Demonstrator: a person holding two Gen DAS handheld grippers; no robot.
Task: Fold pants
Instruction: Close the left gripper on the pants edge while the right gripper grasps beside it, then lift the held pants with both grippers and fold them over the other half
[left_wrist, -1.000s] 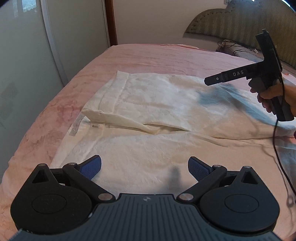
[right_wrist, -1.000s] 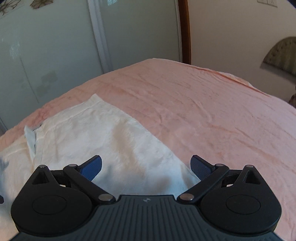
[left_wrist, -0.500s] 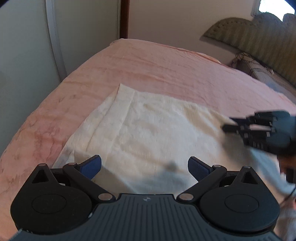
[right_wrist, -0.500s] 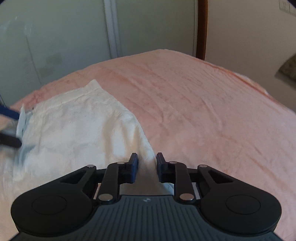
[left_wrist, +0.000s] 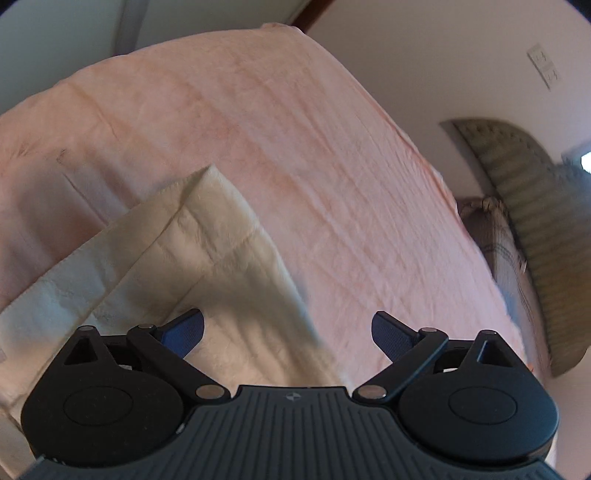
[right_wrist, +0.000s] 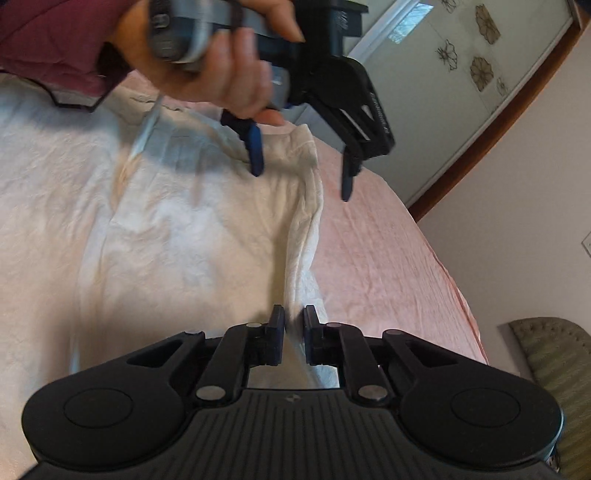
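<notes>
Cream white pants (right_wrist: 166, 229) lie spread on a pink bed. My right gripper (right_wrist: 293, 332) is shut on the pants' edge, with a fold of cloth between its blue pads. My left gripper (left_wrist: 288, 328) is open and empty, hovering over a corner of the pants (left_wrist: 207, 236). In the right wrist view the left gripper (right_wrist: 301, 177) hangs open above the far corner of the pants, one finger over the cloth and one over the sheet.
The pink bedsheet (left_wrist: 295, 147) runs beyond the pants to the bed's far edge. A padded headboard (left_wrist: 535, 206) stands at the right. Wardrobe doors (right_wrist: 461, 74) and a wall lie past the bed.
My right gripper stays shut on the pants' edge and has turned with it. My left gripper has swung right, over the pants' far corner, still open.
</notes>
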